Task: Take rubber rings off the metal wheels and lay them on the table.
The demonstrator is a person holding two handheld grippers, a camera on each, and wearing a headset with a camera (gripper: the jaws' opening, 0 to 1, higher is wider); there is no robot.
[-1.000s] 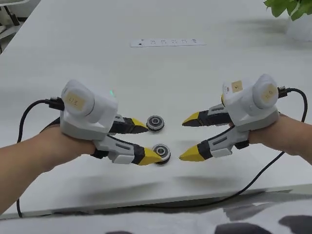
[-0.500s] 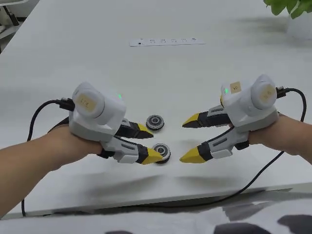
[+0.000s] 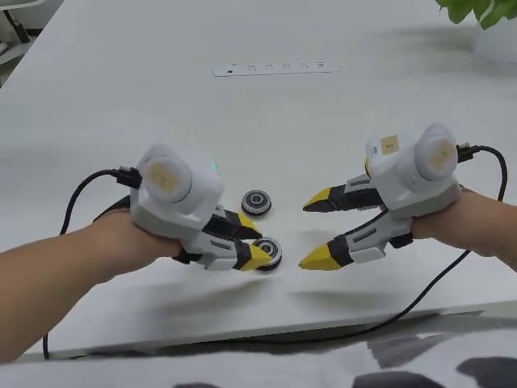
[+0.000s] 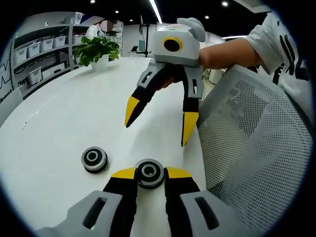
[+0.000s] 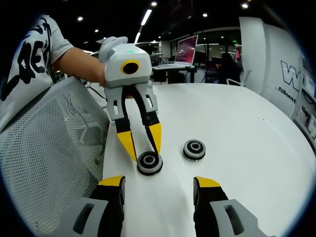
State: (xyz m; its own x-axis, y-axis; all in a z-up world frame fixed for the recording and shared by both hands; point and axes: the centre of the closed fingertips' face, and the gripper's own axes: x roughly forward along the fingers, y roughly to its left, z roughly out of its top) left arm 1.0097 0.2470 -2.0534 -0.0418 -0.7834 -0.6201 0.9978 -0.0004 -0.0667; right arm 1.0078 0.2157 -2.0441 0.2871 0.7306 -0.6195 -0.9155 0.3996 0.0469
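Observation:
Two metal wheels with black rubber rings lie on the white table (image 3: 161,97). The nearer wheel (image 3: 268,252) (image 4: 149,173) (image 5: 149,163) sits between the yellow tips of my left gripper (image 3: 254,241) (image 4: 149,175), whose jaws press on both of its sides. The farther wheel (image 3: 257,202) (image 4: 94,159) (image 5: 194,149) lies free just beyond it. Facing them from the right, my right gripper (image 3: 315,230) (image 5: 160,182) stands wide open and holds nothing, a short gap from the nearer wheel. It also appears in the left gripper view (image 4: 158,129).
A white power strip (image 3: 275,69) lies far back on the table. A green plant (image 3: 477,12) stands at the back right corner. The table's front edge (image 3: 266,333) runs close below the grippers, with cables over it. A mesh chair back (image 4: 247,128) stands beside the table.
My left gripper has moved right and forward to the nearer wheel, and its jaws have narrowed around it. The right gripper has stayed in place, open.

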